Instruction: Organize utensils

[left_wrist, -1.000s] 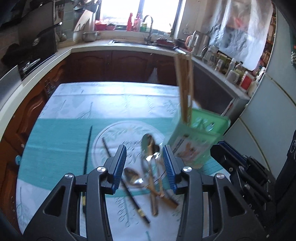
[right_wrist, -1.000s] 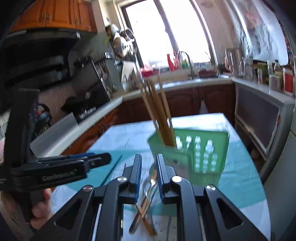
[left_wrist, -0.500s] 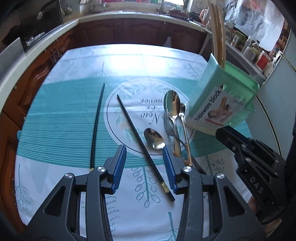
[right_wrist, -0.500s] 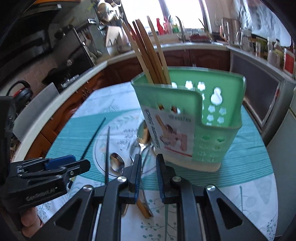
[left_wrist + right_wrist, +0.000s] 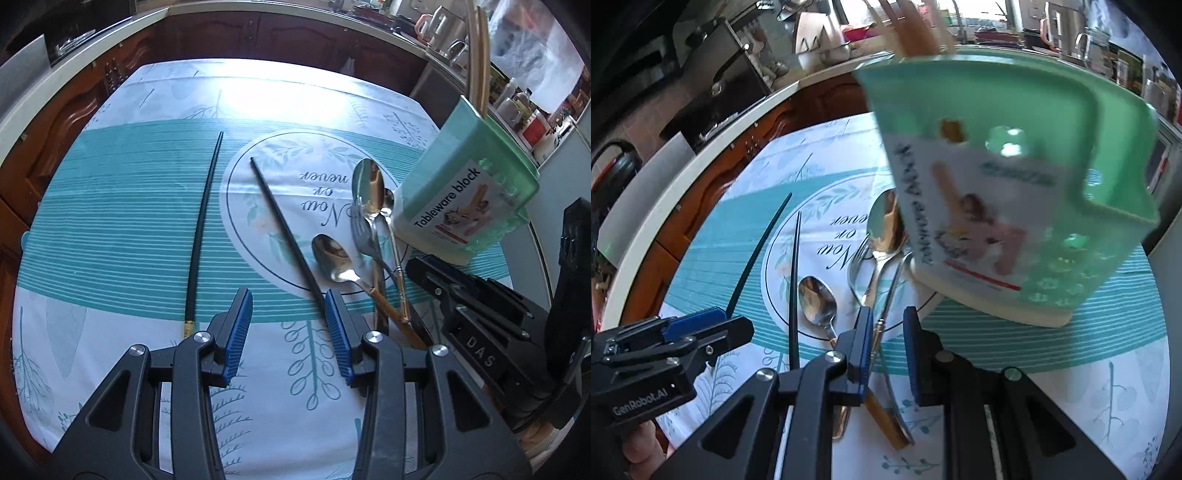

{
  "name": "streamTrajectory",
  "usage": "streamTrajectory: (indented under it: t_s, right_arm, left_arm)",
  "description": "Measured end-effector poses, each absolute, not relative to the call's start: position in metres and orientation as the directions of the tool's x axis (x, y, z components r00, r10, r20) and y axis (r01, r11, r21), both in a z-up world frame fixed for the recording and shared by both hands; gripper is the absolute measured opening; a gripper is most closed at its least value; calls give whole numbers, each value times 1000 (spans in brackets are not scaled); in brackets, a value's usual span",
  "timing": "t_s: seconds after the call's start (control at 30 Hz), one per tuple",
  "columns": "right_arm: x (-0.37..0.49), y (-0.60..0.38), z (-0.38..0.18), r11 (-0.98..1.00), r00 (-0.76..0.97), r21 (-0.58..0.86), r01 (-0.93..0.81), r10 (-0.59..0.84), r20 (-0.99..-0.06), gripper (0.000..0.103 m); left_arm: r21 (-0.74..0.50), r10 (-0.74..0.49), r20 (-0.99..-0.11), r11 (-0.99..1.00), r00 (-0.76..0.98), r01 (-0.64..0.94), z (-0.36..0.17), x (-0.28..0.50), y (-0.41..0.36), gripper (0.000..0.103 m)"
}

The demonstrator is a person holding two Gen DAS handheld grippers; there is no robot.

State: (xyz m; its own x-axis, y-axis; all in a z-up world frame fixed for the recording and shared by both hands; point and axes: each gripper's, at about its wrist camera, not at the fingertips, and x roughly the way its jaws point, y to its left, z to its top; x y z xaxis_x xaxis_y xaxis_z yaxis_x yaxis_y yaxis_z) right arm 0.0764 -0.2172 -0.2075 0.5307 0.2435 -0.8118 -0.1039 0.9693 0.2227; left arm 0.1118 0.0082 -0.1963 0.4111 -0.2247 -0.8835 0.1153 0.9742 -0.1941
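- The left gripper [image 5: 289, 334] is spread wide and empty, low over the bench [image 5: 110, 229] between two black chopsticks [image 5: 201, 229]; it could nudge either.
- The right gripper [image 5: 885, 345] is narrowly parted, empty, astride a handle in the spoon pile [image 5: 882, 236] beside the green holder [image 5: 1015, 206]; closing might snag several utensils.

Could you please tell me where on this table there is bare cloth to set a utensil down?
Bare cloth lies left of the left black chopstick, across the far white band beyond the printed circle, and between the two black chopsticks. It is crowded where the steel spoons and fork overlap beside the green plastic tableware holder.
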Motion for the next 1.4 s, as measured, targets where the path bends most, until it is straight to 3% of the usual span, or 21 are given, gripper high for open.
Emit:
streamTrajectory:
  t_s: [0.5,1.07,1.4]
  right_arm:
    - [74,-193,-223,962,472,241,-126,271,-839,17]
    - [56,-153,-224,909,382,341,-239,411,-828,16]
    - [55,-152,-223,900,363,351,-260,428,-828,18]
  left_arm:
    - [-233,-245,-884,969,397,79,-205,113,27,38]
    - [-237,-233,-879,971,415,41,-203,109,46,38]
    - [-260,-303,-887,951,348,167,-196,140,29,38]
